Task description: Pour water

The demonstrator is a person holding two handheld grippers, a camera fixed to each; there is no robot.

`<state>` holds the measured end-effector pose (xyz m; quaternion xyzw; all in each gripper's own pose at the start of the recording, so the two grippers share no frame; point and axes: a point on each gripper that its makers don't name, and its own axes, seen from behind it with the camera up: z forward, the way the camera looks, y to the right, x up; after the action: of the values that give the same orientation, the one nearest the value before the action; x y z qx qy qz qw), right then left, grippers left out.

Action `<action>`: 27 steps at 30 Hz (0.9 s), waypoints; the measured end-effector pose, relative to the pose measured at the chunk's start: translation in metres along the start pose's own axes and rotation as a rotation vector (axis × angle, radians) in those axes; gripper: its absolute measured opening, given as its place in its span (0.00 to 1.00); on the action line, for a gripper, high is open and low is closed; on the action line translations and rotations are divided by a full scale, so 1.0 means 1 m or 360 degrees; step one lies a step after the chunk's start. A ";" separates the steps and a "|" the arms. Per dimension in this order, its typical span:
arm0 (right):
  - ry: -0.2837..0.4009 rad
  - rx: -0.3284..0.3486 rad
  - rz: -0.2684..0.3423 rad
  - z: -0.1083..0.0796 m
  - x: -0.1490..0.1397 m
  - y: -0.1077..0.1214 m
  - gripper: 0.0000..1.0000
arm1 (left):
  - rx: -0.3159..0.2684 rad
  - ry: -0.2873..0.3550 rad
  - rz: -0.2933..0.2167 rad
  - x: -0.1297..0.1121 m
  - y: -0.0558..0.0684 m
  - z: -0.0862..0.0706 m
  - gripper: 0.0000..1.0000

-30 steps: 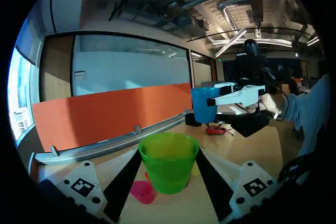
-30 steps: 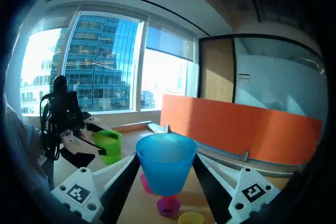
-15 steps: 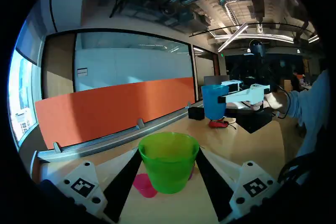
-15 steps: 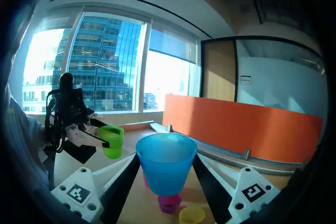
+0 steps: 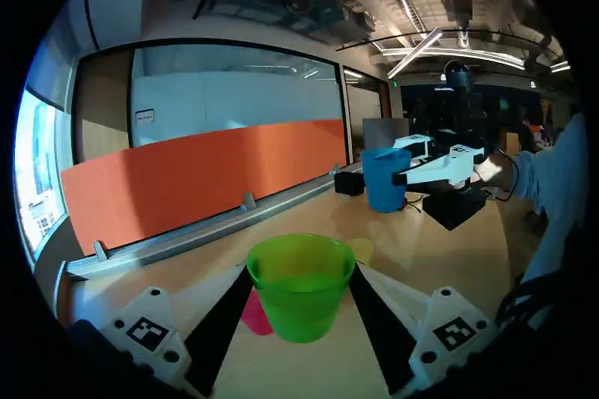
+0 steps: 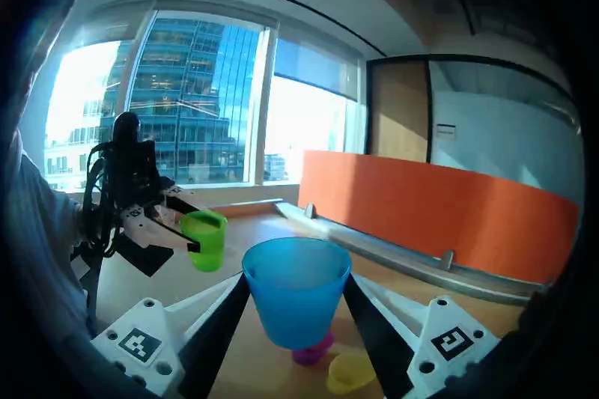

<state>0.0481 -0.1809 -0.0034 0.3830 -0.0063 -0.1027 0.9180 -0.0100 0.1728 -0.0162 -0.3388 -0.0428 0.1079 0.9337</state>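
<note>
Left gripper view, 6 o'clock: left gripper (image 5: 300,279) clamped on upright translucent green plastic cup (image 5: 301,305); 2 o'clock, right gripper (image 5: 397,163) gripping blue plastic cup (image 5: 382,189), drifted farther off than a second ago, so pouring likely not begun.

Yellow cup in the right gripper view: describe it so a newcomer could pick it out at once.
Find the wooden table beside the orange partition. Below the blue cup held in the right gripper, two small cups rest on it. The yellow cup is right of the magenta cup.
</note>
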 end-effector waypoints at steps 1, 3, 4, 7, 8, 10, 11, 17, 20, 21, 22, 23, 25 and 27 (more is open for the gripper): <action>-0.0008 0.0006 -0.0003 0.000 -0.004 -0.001 0.89 | -0.0001 -0.0007 0.0000 -0.002 0.000 0.000 0.87; -0.0021 0.0017 -0.0009 0.000 -0.010 -0.004 0.89 | -0.0003 -0.0018 0.0000 -0.006 0.000 0.000 0.87; -0.0027 0.0025 -0.0012 -0.001 -0.014 -0.006 0.89 | -0.0005 -0.0023 -0.0002 -0.007 0.001 0.000 0.87; -0.0048 0.0044 -0.0014 -0.001 -0.025 -0.010 0.89 | -0.0013 -0.0040 -0.0008 -0.013 0.002 0.000 0.87; -0.0057 0.0050 -0.0014 -0.001 -0.028 -0.011 0.89 | -0.0016 -0.0046 -0.0010 -0.015 0.003 0.000 0.87; -0.0078 0.0064 -0.0013 -0.001 -0.035 -0.013 0.90 | -0.0021 -0.0060 -0.0011 -0.020 0.004 0.000 0.87; -0.0089 0.0071 -0.0013 -0.001 -0.039 -0.014 0.90 | -0.0023 -0.0067 -0.0011 -0.022 0.004 0.000 0.87; -0.0141 0.0110 -0.0001 -0.001 -0.054 -0.020 0.90 | -0.0032 -0.0119 -0.0023 -0.035 0.005 0.001 0.87; -0.0176 0.0124 0.0009 0.000 -0.062 -0.021 0.90 | -0.0035 -0.0150 -0.0025 -0.043 0.006 0.001 0.87; -0.0191 0.0130 0.0010 0.000 -0.065 -0.022 0.90 | -0.0037 -0.0159 -0.0024 -0.046 0.006 0.001 0.87; -0.0208 0.0138 0.0012 0.000 -0.068 -0.022 0.90 | -0.0039 -0.0170 -0.0022 -0.048 0.006 0.001 0.87; -0.0223 0.0145 0.0013 0.000 -0.071 -0.023 0.90 | -0.0041 -0.0179 -0.0021 -0.051 0.007 0.001 0.87; -0.0249 0.0155 0.0010 0.000 -0.076 -0.024 0.90 | -0.0048 -0.0200 -0.0019 -0.056 0.008 0.001 0.87; -0.0274 0.0163 0.0008 0.000 -0.081 -0.024 0.90 | -0.0054 -0.0220 -0.0018 -0.060 0.008 0.002 0.87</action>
<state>-0.0362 -0.1818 -0.0149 0.4193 -0.0914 -0.1326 0.8935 -0.0705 0.1664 -0.0205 -0.3462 -0.1108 0.1251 0.9231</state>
